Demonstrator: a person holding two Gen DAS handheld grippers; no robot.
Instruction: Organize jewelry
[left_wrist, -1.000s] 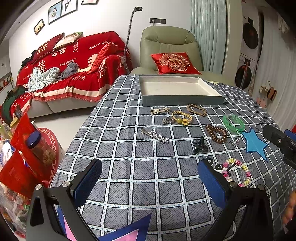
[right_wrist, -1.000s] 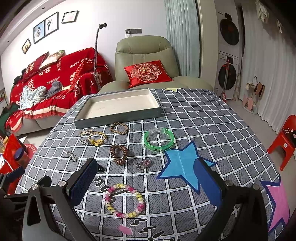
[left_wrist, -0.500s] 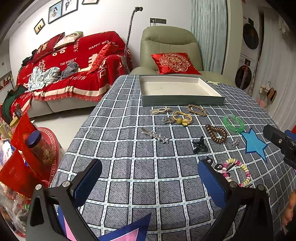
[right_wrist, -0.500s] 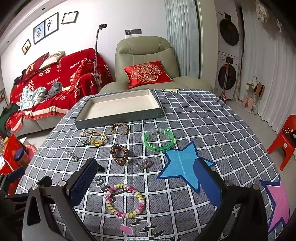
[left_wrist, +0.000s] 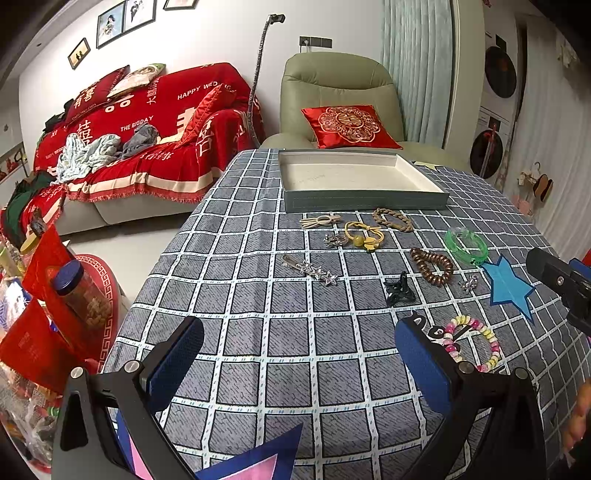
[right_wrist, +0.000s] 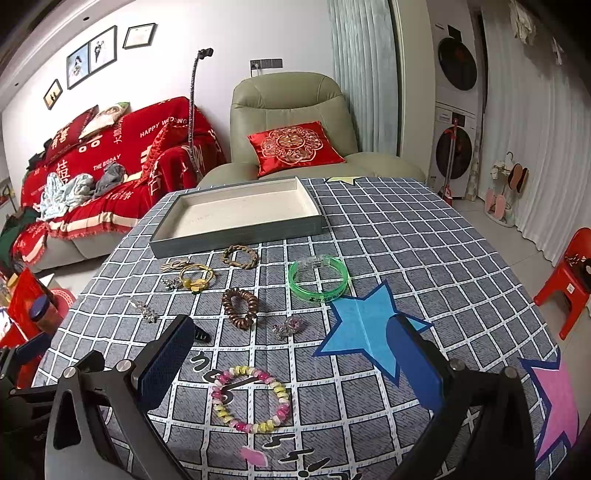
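Note:
An empty grey tray (left_wrist: 364, 200) (right_wrist: 236, 233) stands at the table's far side. Jewelry lies scattered in front of it: a green bangle (right_wrist: 318, 279) (left_wrist: 466, 246), a brown coil bracelet (right_wrist: 239, 306) (left_wrist: 432, 266), a braided brown bracelet (right_wrist: 240, 256), a yellow hair tie (right_wrist: 195, 277) (left_wrist: 364, 235), a star hair clip (left_wrist: 312, 269), a black claw clip (left_wrist: 397, 290) and a pastel bead bracelet (right_wrist: 249, 398) (left_wrist: 471, 347). My left gripper (left_wrist: 299, 358) is open and empty above the near left of the table. My right gripper (right_wrist: 290, 360) is open and empty, above the bead bracelet.
The checked tablecloth (left_wrist: 258, 295) carries a blue paper star (right_wrist: 364, 328) and a pink star (right_wrist: 557, 402). A green armchair (right_wrist: 291, 122) and a red sofa (left_wrist: 147, 122) stand behind the table. A red stool (right_wrist: 565, 280) is at right, snack bags (left_wrist: 44, 314) at left.

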